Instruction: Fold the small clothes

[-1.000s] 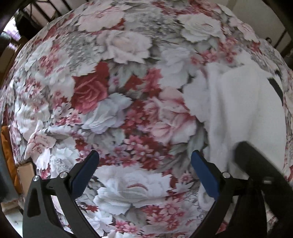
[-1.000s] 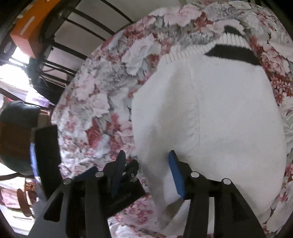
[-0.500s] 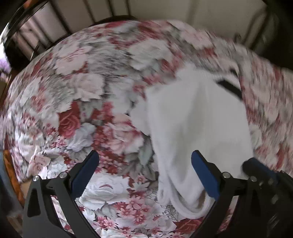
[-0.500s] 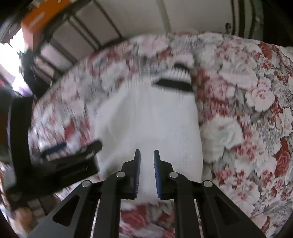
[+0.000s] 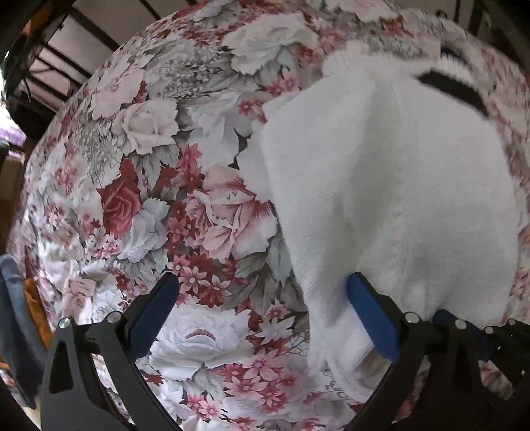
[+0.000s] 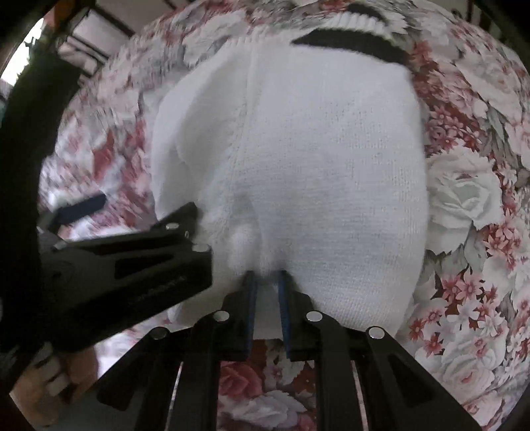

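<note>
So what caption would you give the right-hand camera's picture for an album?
Right claw pinching the near edge of a white knit on a floral bedspread, left claw alongside.

A floral bedspread (image 5: 185, 205) with red, pink and pale grey roses covers the bed, filling most of both views. Black metal rails (image 5: 49, 66) of a bed frame cross the upper left of the left view, with a pale wall (image 5: 109, 20) behind them. At the lower left edge sit blue-grey cloth (image 5: 13, 298) and something orange (image 5: 36, 308), too cut off to identify.
</note>
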Demonstrator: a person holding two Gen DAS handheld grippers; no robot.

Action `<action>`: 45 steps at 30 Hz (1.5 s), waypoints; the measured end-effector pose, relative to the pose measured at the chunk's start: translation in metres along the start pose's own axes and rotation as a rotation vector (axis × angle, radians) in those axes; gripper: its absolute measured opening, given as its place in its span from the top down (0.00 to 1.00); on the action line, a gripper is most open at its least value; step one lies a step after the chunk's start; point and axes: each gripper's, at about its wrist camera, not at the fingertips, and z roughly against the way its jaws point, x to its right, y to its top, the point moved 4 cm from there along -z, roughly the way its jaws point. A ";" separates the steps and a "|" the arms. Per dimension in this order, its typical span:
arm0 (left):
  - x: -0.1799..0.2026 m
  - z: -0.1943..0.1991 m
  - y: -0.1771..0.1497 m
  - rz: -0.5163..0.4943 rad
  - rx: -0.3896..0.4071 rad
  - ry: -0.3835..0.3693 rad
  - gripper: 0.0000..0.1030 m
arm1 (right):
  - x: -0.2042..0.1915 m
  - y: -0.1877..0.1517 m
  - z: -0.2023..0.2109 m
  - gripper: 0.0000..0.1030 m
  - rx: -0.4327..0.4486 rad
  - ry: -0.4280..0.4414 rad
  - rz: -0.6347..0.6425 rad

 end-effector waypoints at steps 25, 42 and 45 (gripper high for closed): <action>0.014 -0.009 0.008 0.010 -0.016 -0.174 0.04 | 0.072 0.085 0.025 0.82 0.230 0.093 -0.254; 0.009 0.067 -0.012 -0.050 0.120 -0.049 0.04 | 0.065 0.037 0.081 0.60 0.231 0.019 -0.143; 0.013 0.067 -0.015 -0.063 0.124 -0.029 0.04 | 0.069 0.027 0.084 0.59 0.226 -0.001 -0.122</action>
